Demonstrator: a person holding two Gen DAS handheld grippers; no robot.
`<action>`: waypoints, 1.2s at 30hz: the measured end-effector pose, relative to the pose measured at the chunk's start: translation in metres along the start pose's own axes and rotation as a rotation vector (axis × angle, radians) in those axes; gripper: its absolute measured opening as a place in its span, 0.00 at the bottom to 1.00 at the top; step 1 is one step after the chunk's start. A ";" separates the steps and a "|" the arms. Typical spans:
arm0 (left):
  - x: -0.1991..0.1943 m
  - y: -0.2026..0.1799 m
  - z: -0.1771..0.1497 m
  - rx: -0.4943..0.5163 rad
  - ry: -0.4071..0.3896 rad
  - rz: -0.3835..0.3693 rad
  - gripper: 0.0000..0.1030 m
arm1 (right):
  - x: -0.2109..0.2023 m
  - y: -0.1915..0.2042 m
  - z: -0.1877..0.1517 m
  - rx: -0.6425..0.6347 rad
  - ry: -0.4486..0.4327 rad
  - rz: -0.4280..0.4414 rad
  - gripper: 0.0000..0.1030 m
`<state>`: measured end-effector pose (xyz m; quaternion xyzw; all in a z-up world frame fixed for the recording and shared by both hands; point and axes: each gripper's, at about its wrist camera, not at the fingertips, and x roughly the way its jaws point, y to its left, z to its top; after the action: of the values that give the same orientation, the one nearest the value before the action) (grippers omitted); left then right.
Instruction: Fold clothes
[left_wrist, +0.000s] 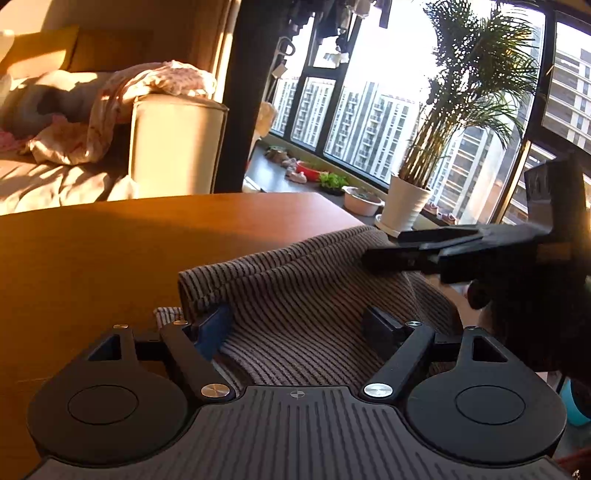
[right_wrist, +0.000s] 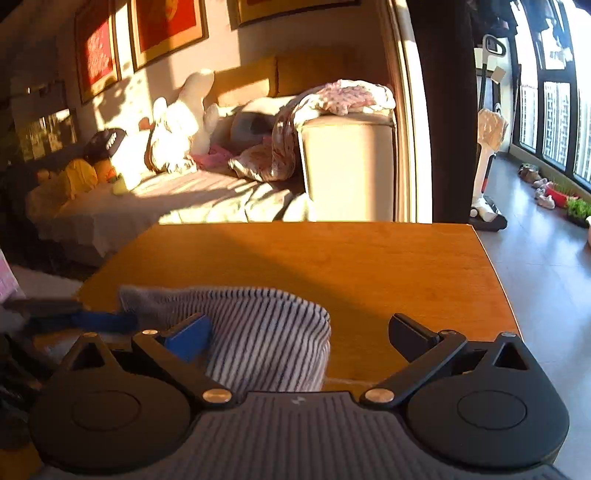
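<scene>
The striped garment lies bunched on the table at lower centre of both views, with the left gripper and right gripper spread open astride its folds, apparently positioned to take hold of an edge.

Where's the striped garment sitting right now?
The striped garment lies bunched on the wooden table near its right edge, between the left gripper's open fingers, with the right gripper over it.

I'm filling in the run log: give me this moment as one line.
phase: folding | item: striped cloth on table | left tongs: open over cloth | right tongs: open
</scene>
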<state>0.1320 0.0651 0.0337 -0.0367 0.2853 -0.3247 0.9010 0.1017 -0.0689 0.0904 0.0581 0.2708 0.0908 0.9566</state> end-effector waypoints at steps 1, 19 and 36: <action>0.000 0.000 0.000 -0.004 0.001 -0.002 0.81 | 0.000 0.002 0.007 0.002 -0.022 -0.007 1.00; 0.005 -0.007 0.008 0.017 0.022 0.014 0.86 | 0.073 0.007 -0.007 -0.051 0.154 -0.211 1.00; 0.010 -0.005 0.014 0.029 0.048 0.010 0.92 | -0.045 -0.028 -0.053 0.338 0.105 0.162 0.99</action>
<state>0.1432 0.0531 0.0416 -0.0142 0.3022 -0.3250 0.8960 0.0403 -0.1026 0.0638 0.2346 0.3263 0.1236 0.9073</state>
